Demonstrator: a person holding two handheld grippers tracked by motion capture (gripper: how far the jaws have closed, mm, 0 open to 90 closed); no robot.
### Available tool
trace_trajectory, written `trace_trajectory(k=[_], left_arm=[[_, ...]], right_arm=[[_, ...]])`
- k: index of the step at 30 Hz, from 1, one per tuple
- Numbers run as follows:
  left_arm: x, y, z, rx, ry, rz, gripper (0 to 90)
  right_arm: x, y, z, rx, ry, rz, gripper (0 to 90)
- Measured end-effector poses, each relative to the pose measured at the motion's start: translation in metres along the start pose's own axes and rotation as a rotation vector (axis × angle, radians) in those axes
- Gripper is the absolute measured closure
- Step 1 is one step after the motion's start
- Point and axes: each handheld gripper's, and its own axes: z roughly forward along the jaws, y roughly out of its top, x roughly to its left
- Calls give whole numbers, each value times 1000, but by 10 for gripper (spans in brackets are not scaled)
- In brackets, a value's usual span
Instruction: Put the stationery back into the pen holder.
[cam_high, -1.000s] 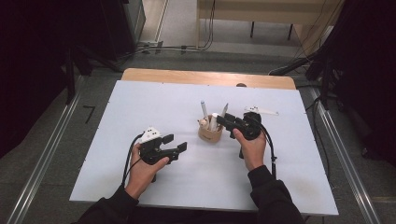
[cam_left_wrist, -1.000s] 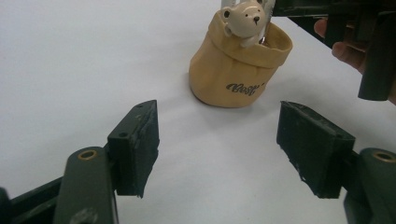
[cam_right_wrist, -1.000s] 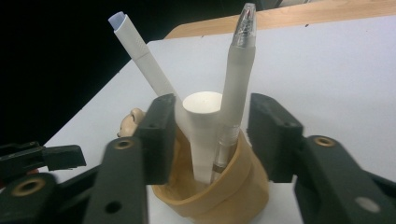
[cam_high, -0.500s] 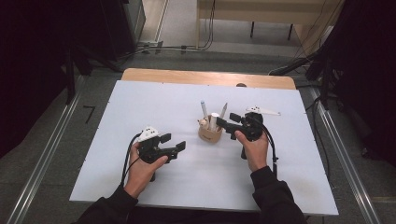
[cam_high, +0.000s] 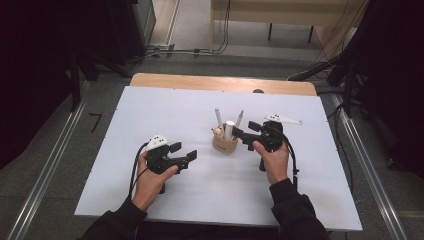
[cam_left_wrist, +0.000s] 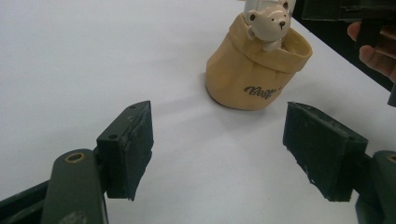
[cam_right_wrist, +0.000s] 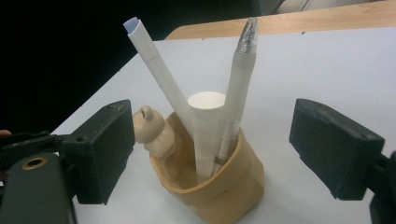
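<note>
A tan pot (cam_high: 224, 142) with a small bear figure (cam_right_wrist: 152, 130) on its rim stands mid-table. In it are a white capped pen (cam_right_wrist: 156, 70), a clear pen (cam_right_wrist: 238, 79) and a thick white stick (cam_right_wrist: 205, 126). My right gripper (cam_high: 242, 131) is level at the pot's right side. Its jaws have just been opening and stand open, with the pens between them but untouched, as the right gripper view (cam_right_wrist: 212, 116) shows. My left gripper (cam_high: 184, 152) is left of the pot and points at it (cam_left_wrist: 252, 79). Its jaws have opened slightly and hold nothing (cam_left_wrist: 217, 126).
The white tabletop (cam_high: 150, 115) has a wooden strip (cam_high: 220, 82) along its far edge, with a small dark object (cam_high: 258, 91) on it. Metal floor rails run down both sides of the table. Cables and wooden furniture stand beyond the far edge.
The right gripper's jaws stand wider apart beside the pot than a second ago. Both hands have kept their places.
</note>
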Motion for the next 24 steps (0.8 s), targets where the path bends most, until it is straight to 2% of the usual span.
trace_trajectory(k=[15, 24], left_arm=[[7, 2, -4, -12, 14, -23, 253], [11, 3, -7, -22, 25, -33, 243]], right_arm=[[2, 0, -8, -9, -29, -23, 125], [-3, -5, -18, -5, -51, -25, 125]])
